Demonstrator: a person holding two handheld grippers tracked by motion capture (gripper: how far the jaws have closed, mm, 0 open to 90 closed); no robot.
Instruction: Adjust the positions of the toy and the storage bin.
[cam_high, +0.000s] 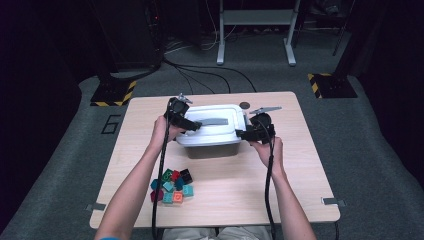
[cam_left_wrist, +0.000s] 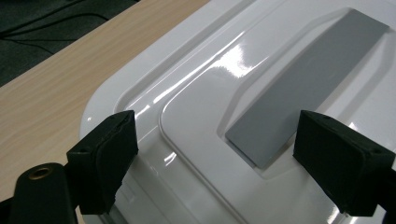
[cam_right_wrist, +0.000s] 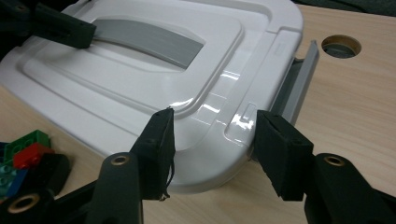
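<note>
Fig.: white lidded box (cam_high: 212, 131) mid-table. Left gripper (cam_left_wrist: 215, 154) spread over lid's left end, w/o contact. Right gripper (cam_right_wrist: 212, 140) spread astride right rim near grey latch (cam_right_wrist: 299, 81), not pinching. Risk: uneven lift tilts lid, box skids toward blocks (cam_high: 172, 186).

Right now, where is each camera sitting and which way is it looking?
High view: above the person's side, looking forward and down on the table; both forearms, the left gripper and the right gripper show.
Left gripper view: on the left gripper, looking along its jaws at the lid.
Right gripper view: on the right gripper, facing the lid's edge, with blocks at its left.
Shared: all three show the lid and its grey handle.
</note>
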